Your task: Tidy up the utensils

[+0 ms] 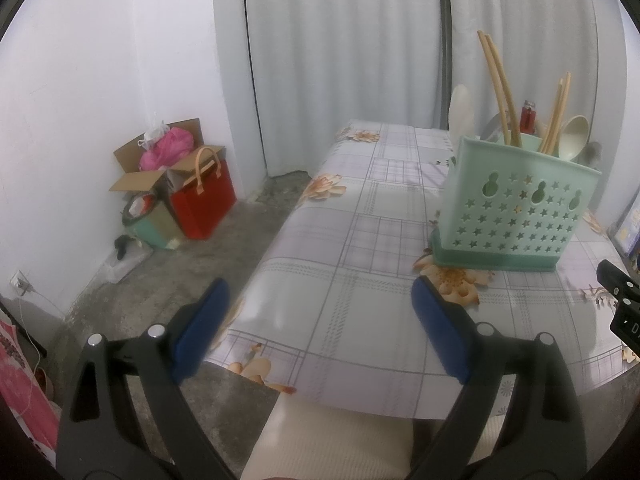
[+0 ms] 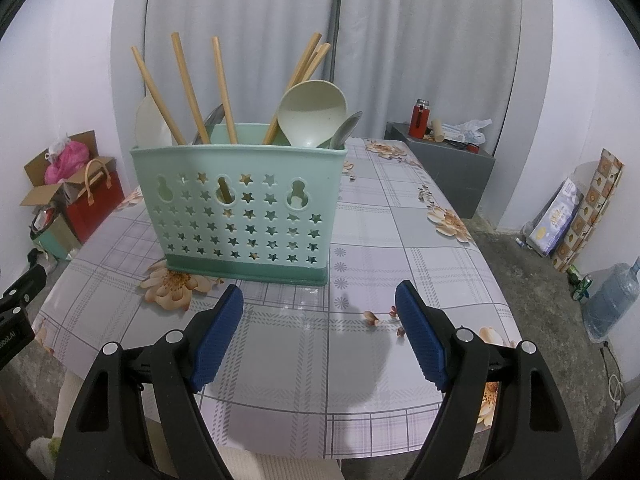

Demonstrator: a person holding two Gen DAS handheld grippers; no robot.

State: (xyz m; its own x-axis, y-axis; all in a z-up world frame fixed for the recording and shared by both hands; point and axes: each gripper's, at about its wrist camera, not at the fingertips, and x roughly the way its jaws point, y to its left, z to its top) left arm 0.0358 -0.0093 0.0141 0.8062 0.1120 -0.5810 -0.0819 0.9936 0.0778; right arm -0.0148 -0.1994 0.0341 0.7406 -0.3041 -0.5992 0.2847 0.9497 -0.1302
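A mint-green utensil holder [image 2: 240, 208] with star holes stands on the flowered tablecloth [image 2: 380, 248]; it also shows in the left wrist view [image 1: 516, 216]. It holds wooden chopsticks [image 2: 186, 88], a cream ladle [image 2: 312, 114], a pale spatula [image 2: 150, 124] and a grey spoon [image 2: 346, 130]. My right gripper [image 2: 320, 300] is open and empty, just in front of the holder. My left gripper [image 1: 320, 292] is open and empty over the table's left front edge, left of the holder.
A red bag [image 1: 204, 196] and cardboard boxes [image 1: 160, 160] sit on the floor at the left wall. A grey cabinet [image 2: 448, 172] with a red flask [image 2: 420, 118] stands behind the table. A water jug [image 2: 612, 300] and packages [image 2: 572, 212] lie at right.
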